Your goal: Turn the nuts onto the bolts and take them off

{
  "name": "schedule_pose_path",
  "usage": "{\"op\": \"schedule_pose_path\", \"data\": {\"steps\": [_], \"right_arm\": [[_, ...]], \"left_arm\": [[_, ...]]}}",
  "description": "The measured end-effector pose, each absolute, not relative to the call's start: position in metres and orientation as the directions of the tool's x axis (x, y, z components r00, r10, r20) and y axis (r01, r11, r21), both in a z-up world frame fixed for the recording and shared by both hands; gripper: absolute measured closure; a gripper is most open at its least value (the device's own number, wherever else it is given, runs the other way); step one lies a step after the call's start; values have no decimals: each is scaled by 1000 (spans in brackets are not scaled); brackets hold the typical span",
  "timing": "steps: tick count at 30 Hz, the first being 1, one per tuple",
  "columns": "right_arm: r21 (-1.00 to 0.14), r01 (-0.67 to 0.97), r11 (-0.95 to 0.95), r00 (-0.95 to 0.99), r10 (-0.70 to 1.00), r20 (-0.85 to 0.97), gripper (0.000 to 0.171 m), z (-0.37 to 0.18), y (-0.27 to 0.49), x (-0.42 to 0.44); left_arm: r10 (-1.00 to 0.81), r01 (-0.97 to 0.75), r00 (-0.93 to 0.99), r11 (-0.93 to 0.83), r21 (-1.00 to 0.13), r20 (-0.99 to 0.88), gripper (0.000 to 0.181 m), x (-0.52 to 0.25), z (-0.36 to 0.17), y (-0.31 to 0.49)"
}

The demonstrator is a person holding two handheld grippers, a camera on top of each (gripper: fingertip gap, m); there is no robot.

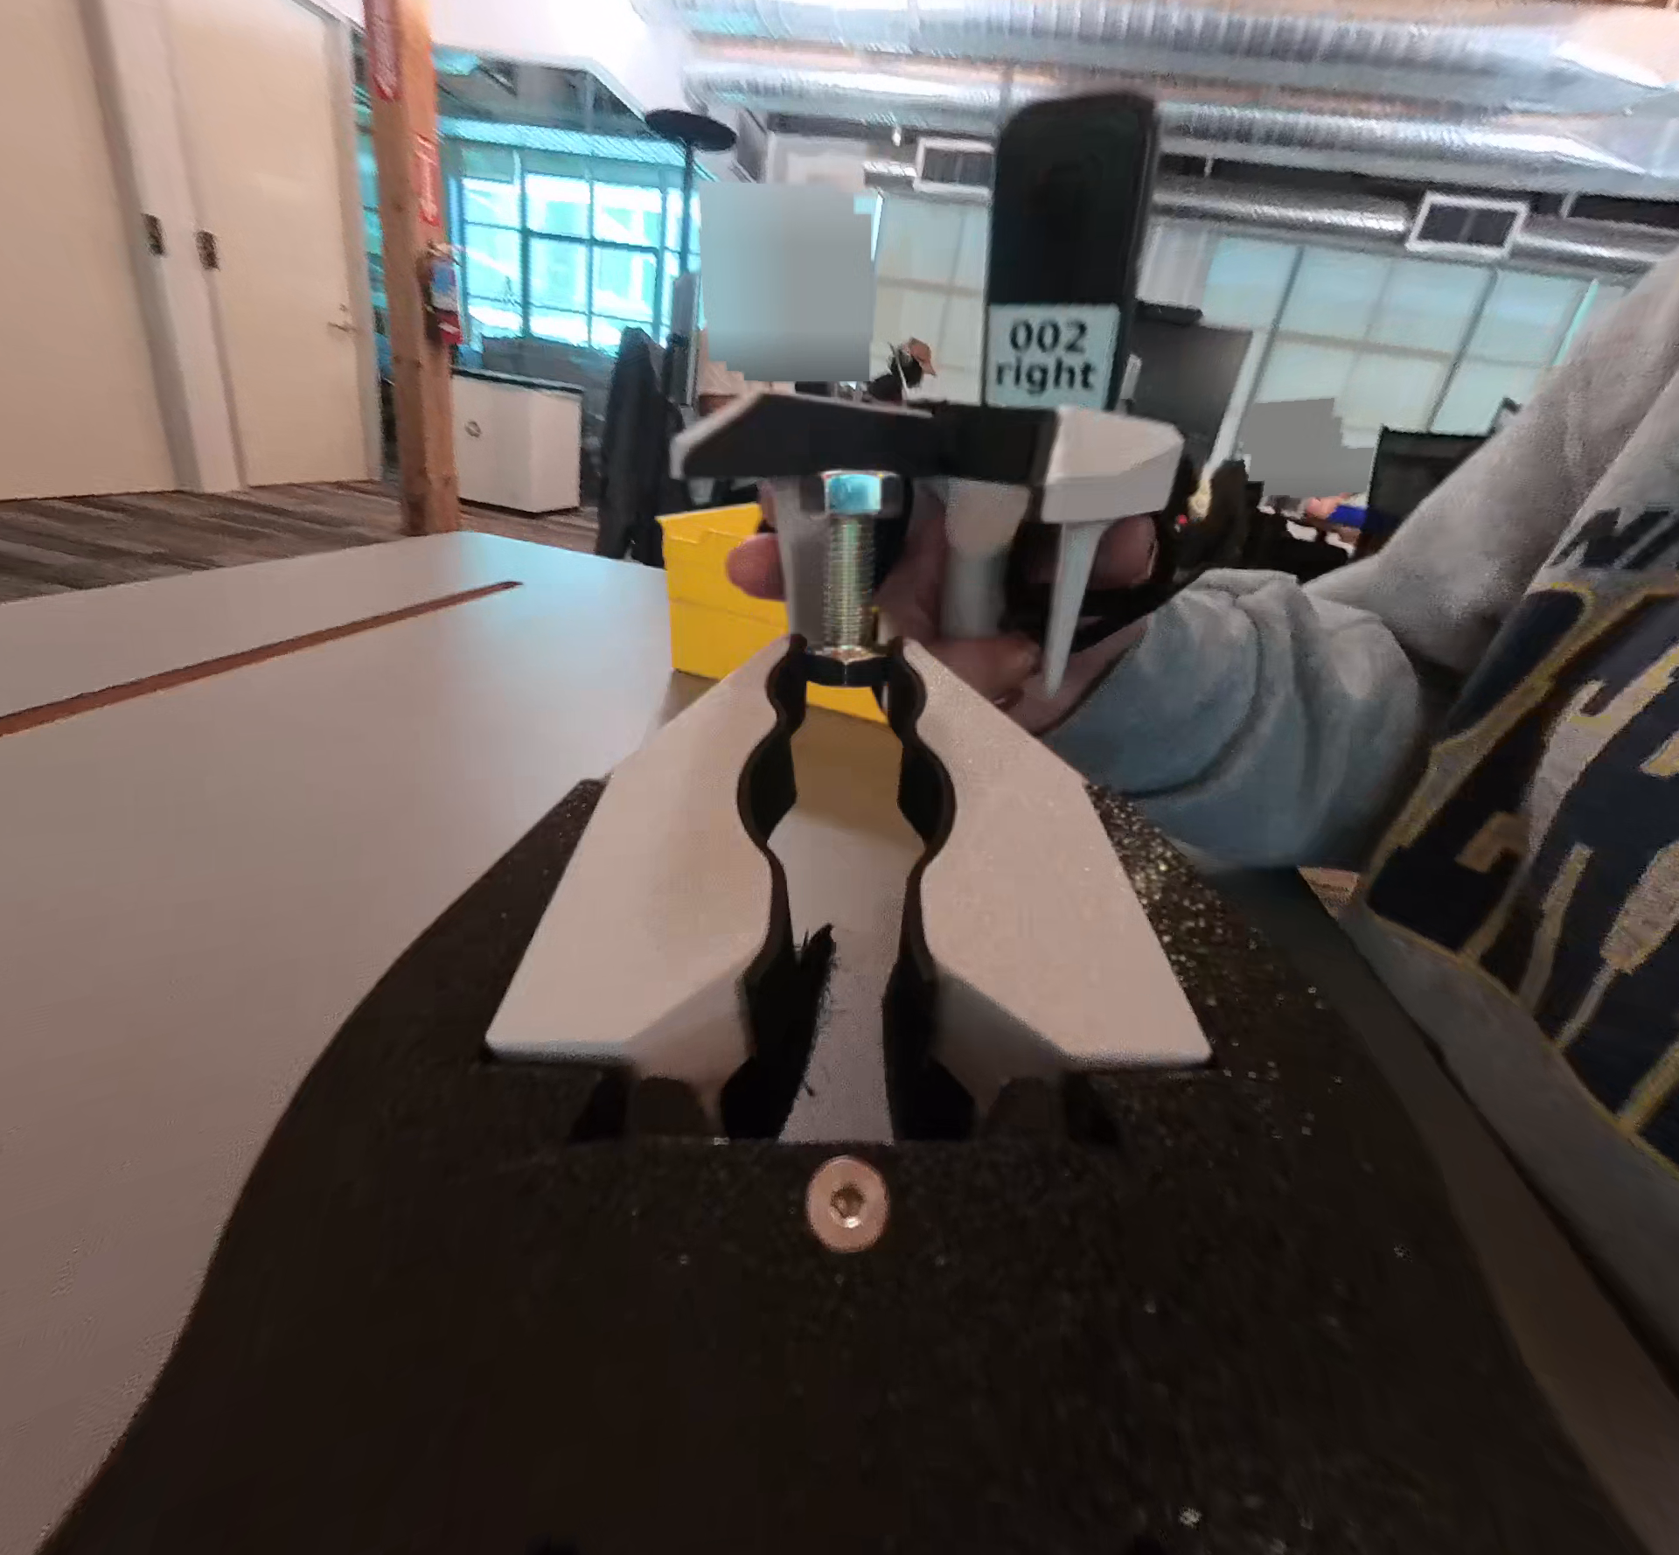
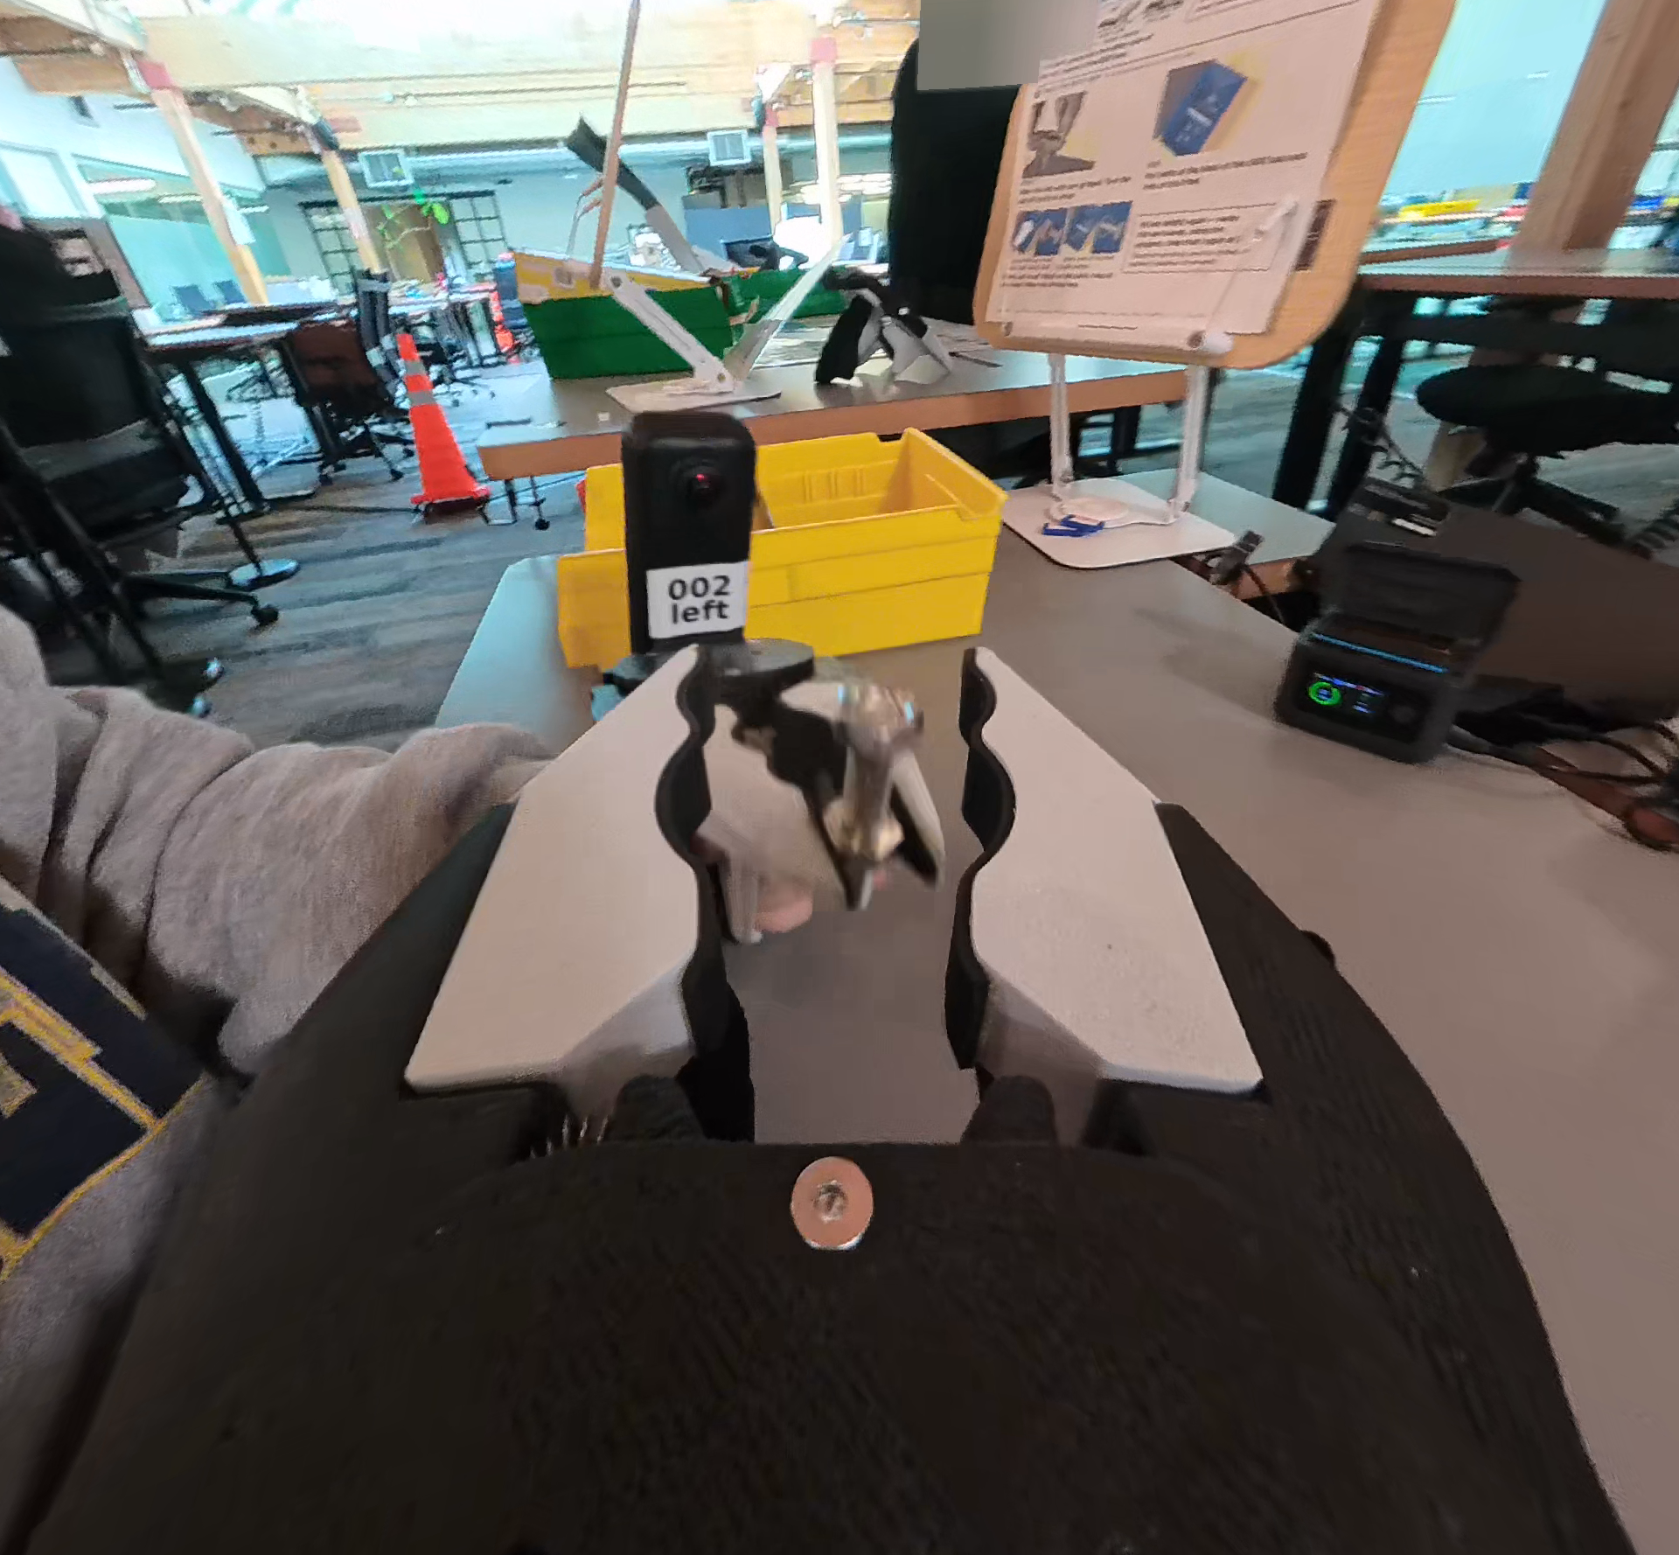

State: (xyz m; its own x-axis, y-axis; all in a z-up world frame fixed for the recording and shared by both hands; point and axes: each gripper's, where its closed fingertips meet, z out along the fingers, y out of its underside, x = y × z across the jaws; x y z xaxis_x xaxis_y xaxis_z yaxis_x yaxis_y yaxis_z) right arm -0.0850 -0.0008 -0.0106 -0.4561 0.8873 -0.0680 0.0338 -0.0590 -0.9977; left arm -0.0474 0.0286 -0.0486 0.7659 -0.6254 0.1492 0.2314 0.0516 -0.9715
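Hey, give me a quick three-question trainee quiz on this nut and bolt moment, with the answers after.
1. True or false: the right gripper is clamped on the bolt.
2. What do the left gripper fingers pinch? A) the nut B) the bolt's head C) nothing
3. Fill in: the bin on the table behind the grippers is ____.
Key: 1 false, its fingers stand apart; 2 A; 3 yellow.

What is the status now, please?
Left gripper shut on nut. Right gripper open, near bolt head. Bolt upright in nut. Nothing in the way.
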Motion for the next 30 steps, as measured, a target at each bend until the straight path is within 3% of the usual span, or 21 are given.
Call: {"op": "schedule_pose_path", "data": {"steps": [4,6,13,17,20,24,30], "right_arm": [[-997,64,-50,-540,838,-77,121,-13,-16,-79],[-997,59,-41,-551,832,-66,141,-12,-12,-68],[-995,78,-65,-520,849,-96,112,-16,-5,-84],[-992,92,-84,-543,831,-120,108,-20,-9,-77],[-990,73,-124,-512,847,-144,122,-17,9,-70],[-991,86,-99,-502,855,-129,111,-21,4,-83],[-991,102,-82,-540,832,-124,116,-29,-6,-76]], "left_arm": [[-612,233,773,30,-972,166,166,-51,-55,30],[-590,276,783,46,-960,197,166,-64,-51,30],[-671,247,724,30,-969,164,166,-38,-54,27],[-626,272,758,50,-961,182,166,-55,-52,29],[-612,311,762,62,-948,210,166,-66,-47,28],[-670,255,722,22,-967,175,166,-42,-54,28],[-613,270,768,48,-962,185,166,-61,-52,27]]}}
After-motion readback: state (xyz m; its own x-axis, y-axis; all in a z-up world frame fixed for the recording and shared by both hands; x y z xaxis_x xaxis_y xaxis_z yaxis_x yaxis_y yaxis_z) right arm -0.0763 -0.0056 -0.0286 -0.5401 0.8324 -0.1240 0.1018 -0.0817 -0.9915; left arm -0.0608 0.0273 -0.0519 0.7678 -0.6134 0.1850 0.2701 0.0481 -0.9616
